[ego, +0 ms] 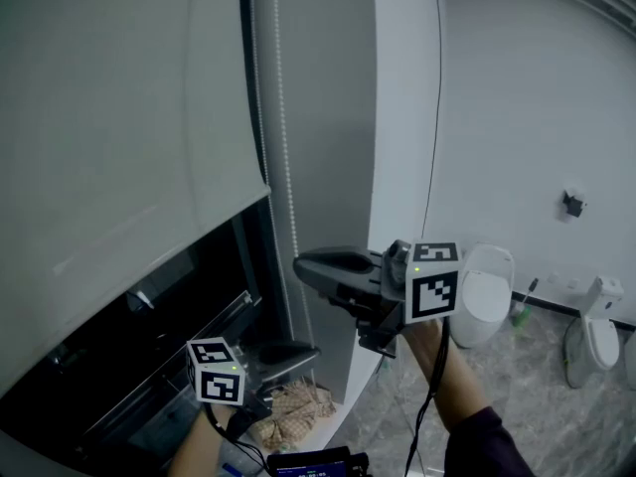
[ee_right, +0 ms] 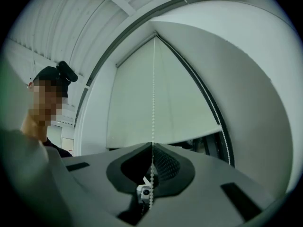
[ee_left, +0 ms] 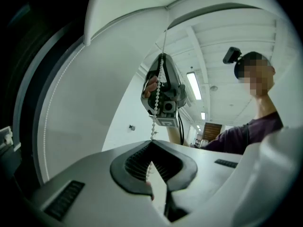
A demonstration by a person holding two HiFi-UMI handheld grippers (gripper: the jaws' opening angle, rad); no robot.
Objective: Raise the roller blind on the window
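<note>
Noting blind (ego: 119,147) partly up, hem slanting across lower left of head view, dark glass of window (ego: 149,366) showing beneath. Seeing chain (ego: 289,167) hanging just right of blind, running down through both tools. Pinching chain low down in left gripper (ee_left: 151,143), jaws fully together on the beads. Gripping same strand higher up in right gripper (ee_right: 152,145), jaws looking closed on it too, beads trailing into the pocket behind the tips. Judging this as hand-over-hand hauling, task perhaps half done. Recommending: pulling straight down along the strand, not outward, to avoid beads jumping at the roller; releasing one tool only with the other biting firmly; taking long, even strokes; watching hem for a level rise; easing off before hem reaches the top.
</note>
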